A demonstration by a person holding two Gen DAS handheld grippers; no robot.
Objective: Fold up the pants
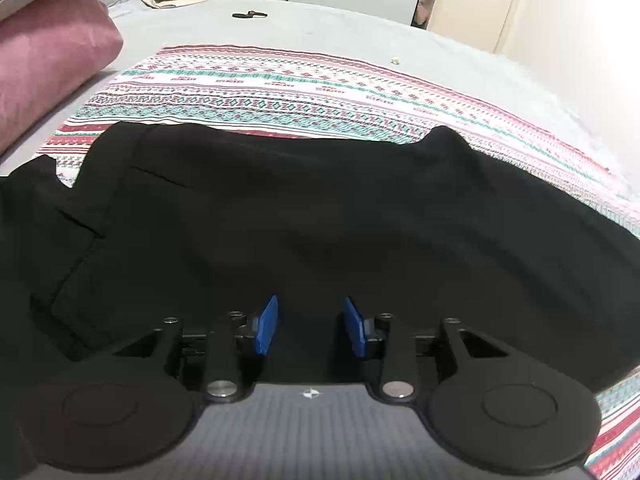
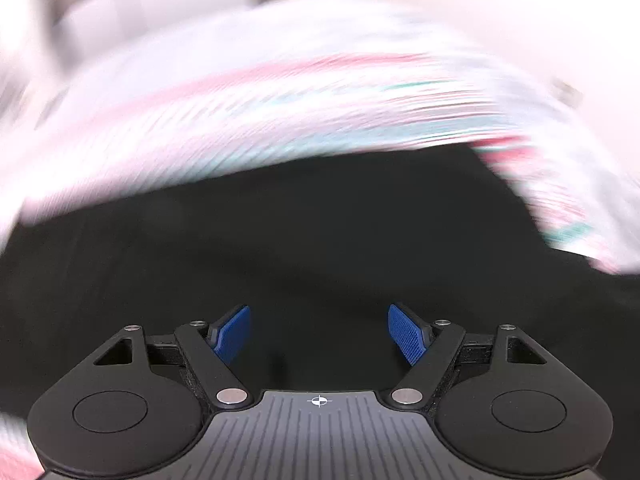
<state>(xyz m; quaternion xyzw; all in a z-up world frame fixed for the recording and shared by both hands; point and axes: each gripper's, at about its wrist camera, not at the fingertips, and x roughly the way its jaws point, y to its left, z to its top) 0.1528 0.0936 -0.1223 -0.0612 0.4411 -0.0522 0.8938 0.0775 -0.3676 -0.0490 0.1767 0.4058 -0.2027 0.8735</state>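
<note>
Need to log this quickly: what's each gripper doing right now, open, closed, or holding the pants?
Left gripper: open, nothing visibly clamped, over the black pants.
Right gripper: open wide, holding nothing, above the pants.

No words, brand names or numbers can be read anywhere here. The only signs are small white marks on the grey ribbed housings — a crosshair-like emblem on the left gripper (image 1: 311,330), slightly smeared, and a clear circle-and-cross target on the right gripper (image 2: 319,332). The patterned cloth (image 1: 304,92) carries woven motifs only — no letters.
</note>
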